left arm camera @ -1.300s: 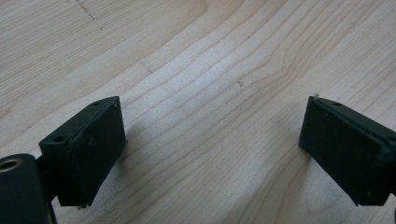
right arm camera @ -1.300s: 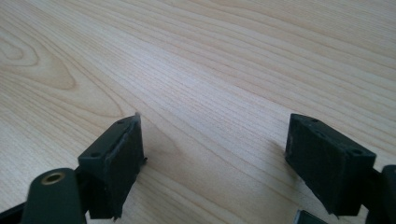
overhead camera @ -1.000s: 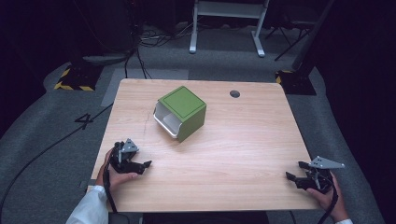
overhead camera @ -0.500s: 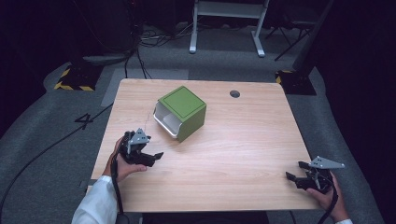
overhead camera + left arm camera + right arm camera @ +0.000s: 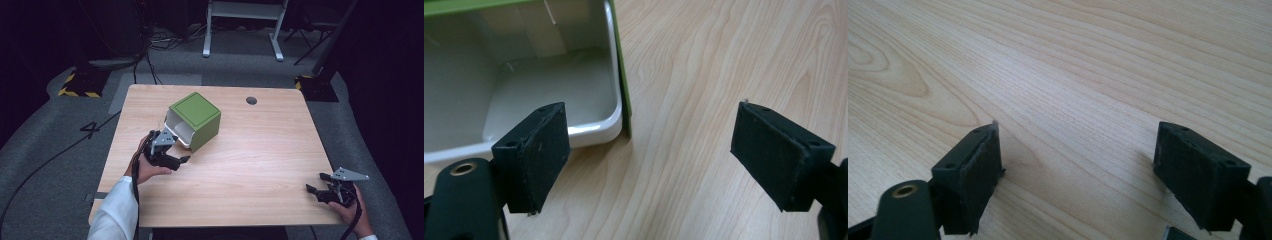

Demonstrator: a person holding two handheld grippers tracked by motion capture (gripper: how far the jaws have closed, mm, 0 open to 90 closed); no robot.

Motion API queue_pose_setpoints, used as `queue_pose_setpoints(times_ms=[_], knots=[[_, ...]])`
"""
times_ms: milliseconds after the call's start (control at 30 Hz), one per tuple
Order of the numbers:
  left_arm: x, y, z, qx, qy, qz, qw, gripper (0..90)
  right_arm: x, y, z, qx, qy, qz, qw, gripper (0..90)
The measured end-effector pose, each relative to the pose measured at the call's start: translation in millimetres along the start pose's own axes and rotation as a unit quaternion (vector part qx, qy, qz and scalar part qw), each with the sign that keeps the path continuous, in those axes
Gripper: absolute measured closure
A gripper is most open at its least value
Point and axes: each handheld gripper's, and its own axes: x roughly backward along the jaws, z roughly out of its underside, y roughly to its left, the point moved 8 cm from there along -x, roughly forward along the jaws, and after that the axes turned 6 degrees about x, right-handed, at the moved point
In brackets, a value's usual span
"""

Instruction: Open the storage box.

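Nearest the bottom edge of the high view, at about 7 o'clock, a white sleeve (image 5: 116, 210) is cut off by the frame, and the hand beyond it holds the left gripper (image 5: 176, 159) low over the wooden table (image 5: 250, 150). Its two black jaws stand wide apart with nothing between them. In the left gripper view the jaw pads (image 5: 543, 150) are flat, matte rectangular blocks with slightly scuffed faces, and a brass-coloured eyelet shows at the 8 o'clock corner. At 5 o'clock in the high view the right gripper (image 5: 316, 184), topped by a grey three-cornered plate, rests near the table's near right corner, jaws likewise spread and empty; its own view looks along bare, pale wood with fine straight grain and one oval knot pattern.

Just beyond the left gripper, toward 12 o'clock, lies the green box (image 5: 194, 120), a cube with rounded edges tipped on its side, its mouth facing the gripper. The left gripper view shows a smooth, glossy white lining (image 5: 524, 80) with a thick rounded rim; the upper part of the box is cut off there. Whether the left pad touches the rim cannot be told.

Farther off, at 1 o'clock, a small dark round spot (image 5: 251, 100) marks the tabletop. Past the table, grey floor, cables and a white metal frame (image 5: 242, 20) fade into darkness.
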Motion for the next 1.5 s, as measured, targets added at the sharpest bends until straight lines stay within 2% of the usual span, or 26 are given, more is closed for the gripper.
queue_pose_setpoints(times_ms=[200,300,533,633,933,1200,1400,1500], knots=[[-12.6,-3.7,-10.3,-0.006,0.000,0.017,0.9998,15.9,0.0,-0.1,0.0,0.000,0.000,0.000,1.0000,19.4],[-25.6,-1.8,-12.3,-0.008,0.012,0.020,0.9997,15.9,0.0,0.0,0.0,0.000,0.000,0.000,1.0000,19.4],[-42.9,6.4,-4.5,-0.001,0.041,0.018,0.9990,16.0,0.0,0.0,0.0,0.000,0.000,0.000,1.0000,19.3],[-48.6,11.3,-3.3,0.006,0.041,0.020,0.9989,16.0,0.0,-0.1,0.0,0.000,0.000,0.000,1.0000,19.3],[-59.3,10.4,-2.1,0.007,0.057,0.024,0.9981,15.8,0.0,0.0,0.0,0.000,0.000,0.000,1.0000,19.4],[-54.1,11.2,9.0,0.015,0.075,0.027,0.9967,17.3,0.1,0.1,0.0,0.000,0.000,0.000,1.0000,19.4],[-43.7,13.5,16.9,0.020,0.073,0.026,0.9968,26.5,0.0,0.1,0.0,0.000,0.000,0.000,1.0000,19.4],[-37.1,14.7,24.0,0.024,0.075,0.022,0.9966,40.5,0.0,0.1,0.0,0.000,0.000,0.000,1.0000,19.4]])
